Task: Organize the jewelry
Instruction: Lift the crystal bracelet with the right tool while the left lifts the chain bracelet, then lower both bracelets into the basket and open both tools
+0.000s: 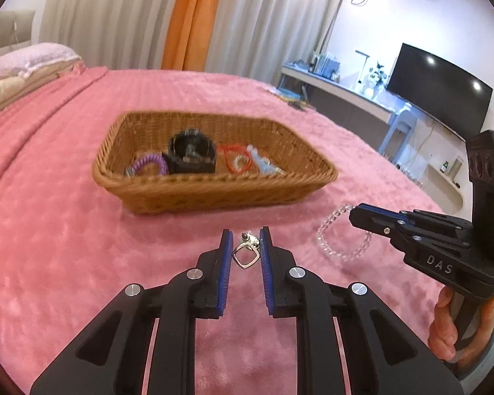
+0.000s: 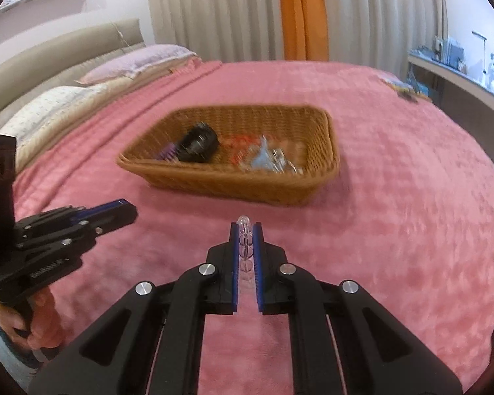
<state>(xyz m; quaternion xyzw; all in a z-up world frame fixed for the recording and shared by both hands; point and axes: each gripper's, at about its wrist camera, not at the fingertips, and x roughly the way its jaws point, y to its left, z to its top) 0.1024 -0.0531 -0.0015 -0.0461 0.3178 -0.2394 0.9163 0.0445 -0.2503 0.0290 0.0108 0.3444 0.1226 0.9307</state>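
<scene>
- Left gripper (image 1: 245,247): jaws clamp a silver pendant (image 1: 245,253), held above the bed (image 1: 66,230).
- Right gripper (image 2: 246,242): jaws grasp a clear bracelet (image 2: 245,247).
- Basket (image 1: 214,194) lies straight ahead of both, the left seeming slightly nearer.

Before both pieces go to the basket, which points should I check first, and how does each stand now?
1. Left gripper holds the silver pendant between its jaws: ok.
2. Right gripper is shut on the clear bead bracelet: ok.
3. Bracelet loop hangs free of the pink bedspread: cannot tell.
4. Wicker basket sits upright, open top: ok.
5. Free spot in the basket beside the black holder: ok, though blurred.
6. Grippers apart from each other: ok.
</scene>
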